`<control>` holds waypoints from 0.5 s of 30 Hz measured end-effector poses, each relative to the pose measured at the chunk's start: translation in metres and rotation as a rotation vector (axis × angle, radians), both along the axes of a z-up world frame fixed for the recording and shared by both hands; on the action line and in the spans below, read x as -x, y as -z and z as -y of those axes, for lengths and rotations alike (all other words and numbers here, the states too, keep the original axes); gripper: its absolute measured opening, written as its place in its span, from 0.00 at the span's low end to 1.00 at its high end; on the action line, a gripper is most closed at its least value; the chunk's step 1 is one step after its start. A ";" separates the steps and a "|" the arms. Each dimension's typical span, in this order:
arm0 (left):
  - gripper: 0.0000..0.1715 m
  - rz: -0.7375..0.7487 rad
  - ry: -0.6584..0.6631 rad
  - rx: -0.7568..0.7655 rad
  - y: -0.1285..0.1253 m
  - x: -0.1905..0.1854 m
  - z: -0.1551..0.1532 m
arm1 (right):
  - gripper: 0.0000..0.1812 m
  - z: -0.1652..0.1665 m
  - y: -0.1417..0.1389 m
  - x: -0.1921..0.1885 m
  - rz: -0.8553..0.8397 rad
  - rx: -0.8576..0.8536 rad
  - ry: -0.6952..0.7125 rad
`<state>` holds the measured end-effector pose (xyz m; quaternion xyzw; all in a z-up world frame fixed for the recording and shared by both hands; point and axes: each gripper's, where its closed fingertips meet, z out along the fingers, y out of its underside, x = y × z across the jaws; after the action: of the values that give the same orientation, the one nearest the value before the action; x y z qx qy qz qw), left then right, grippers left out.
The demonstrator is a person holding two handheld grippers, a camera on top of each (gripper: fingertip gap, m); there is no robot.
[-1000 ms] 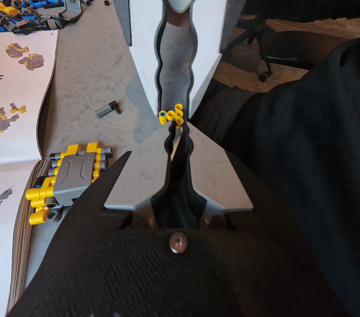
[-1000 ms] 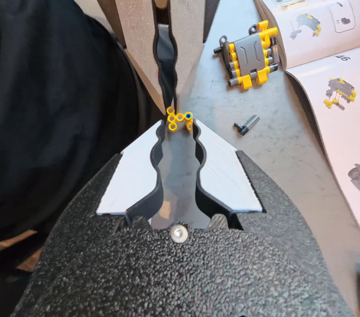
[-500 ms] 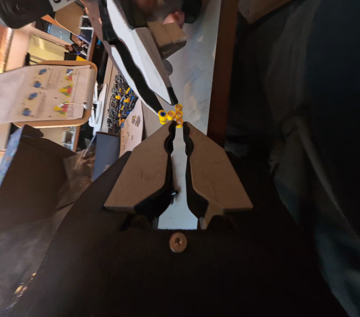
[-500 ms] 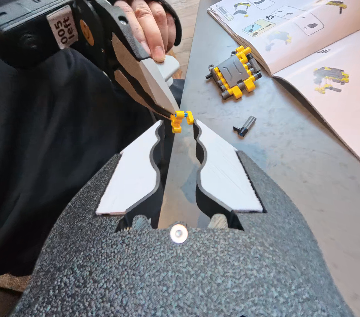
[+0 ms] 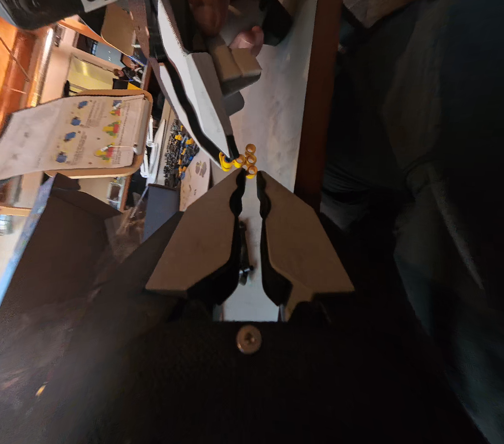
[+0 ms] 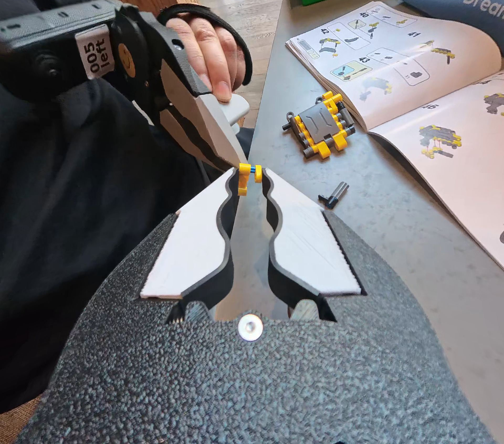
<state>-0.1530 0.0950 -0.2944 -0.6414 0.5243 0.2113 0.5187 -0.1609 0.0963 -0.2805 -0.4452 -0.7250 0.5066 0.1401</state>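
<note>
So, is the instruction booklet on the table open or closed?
Open. The instruction booklet lies spread on the table, two printed pages showing, its fold beside the grey and yellow brick assembly.

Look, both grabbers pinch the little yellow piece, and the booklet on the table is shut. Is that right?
Not quite. The booklet is open, its pages spread on the table, as the right wrist view shows. The rest holds: the left gripper and the right gripper both pinch the little yellow piece.
</note>
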 end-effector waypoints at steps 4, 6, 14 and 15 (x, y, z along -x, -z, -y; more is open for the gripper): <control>0.04 0.163 -0.007 0.110 0.002 0.002 0.001 | 0.08 -0.001 0.002 0.002 0.001 -0.017 -0.002; 0.02 0.275 -0.004 0.194 0.002 0.003 0.004 | 0.08 -0.003 0.004 0.003 -0.011 -0.052 0.004; 0.22 0.714 -0.029 0.439 -0.012 0.007 -0.003 | 0.08 0.001 -0.010 0.004 -0.149 -0.101 -0.021; 0.20 0.740 -0.015 0.448 -0.014 0.006 -0.003 | 0.08 0.002 -0.012 0.004 -0.168 -0.103 -0.027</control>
<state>-0.1589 0.0985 -0.2806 -0.7747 0.3311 -0.1483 0.5180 -0.1644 0.0939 -0.2687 -0.3835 -0.7418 0.5060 0.2162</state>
